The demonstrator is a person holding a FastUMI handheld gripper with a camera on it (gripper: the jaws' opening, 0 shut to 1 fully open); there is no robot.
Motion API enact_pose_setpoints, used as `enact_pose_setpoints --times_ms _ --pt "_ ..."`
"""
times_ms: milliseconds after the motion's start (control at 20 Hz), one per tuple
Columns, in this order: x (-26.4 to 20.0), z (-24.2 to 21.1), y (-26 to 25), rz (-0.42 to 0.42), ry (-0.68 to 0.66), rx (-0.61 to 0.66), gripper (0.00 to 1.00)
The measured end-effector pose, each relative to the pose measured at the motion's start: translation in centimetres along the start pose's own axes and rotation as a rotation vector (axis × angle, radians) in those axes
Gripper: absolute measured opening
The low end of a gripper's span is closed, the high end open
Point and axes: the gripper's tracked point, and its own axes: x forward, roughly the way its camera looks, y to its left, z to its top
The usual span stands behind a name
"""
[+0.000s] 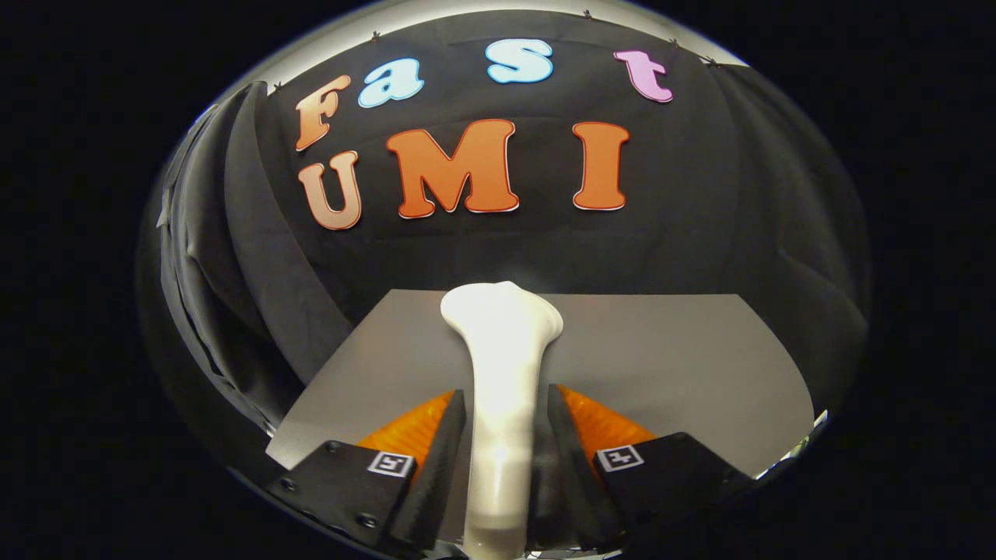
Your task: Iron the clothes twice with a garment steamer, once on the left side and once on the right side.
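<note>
A black cloth wall (700, 233) closes off the booth behind a grey desk (685, 365). From the gripper view, the gripper (504, 404) looks along its two fingers (443, 443), which pinch the slim handle of a white garment steamer (502, 373) from both sides. The steamer runs straight ahead between the fingers, its wider head just beyond their tips, above the desk's far edge.
</note>
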Motion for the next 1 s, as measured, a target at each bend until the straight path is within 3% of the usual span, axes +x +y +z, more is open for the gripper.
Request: enact_pose_setpoints --times_ms 50,300,550,750,1000 --pt "0.6 -0.3 0.1 0.005 0.016 -0.008 0.57" --pt "0.8 -1.5 0.2 0.04 0.007 0.001 0.56" --pt "0.3 -1.2 0.4 -0.005 -0.018 -0.066 0.46" --pt "-2.0 0.7 0.5 -0.005 -0.139 -0.048 0.45" --pt "-8.1 2.5 2.2 -0.046 -0.338 -0.073 0.45"
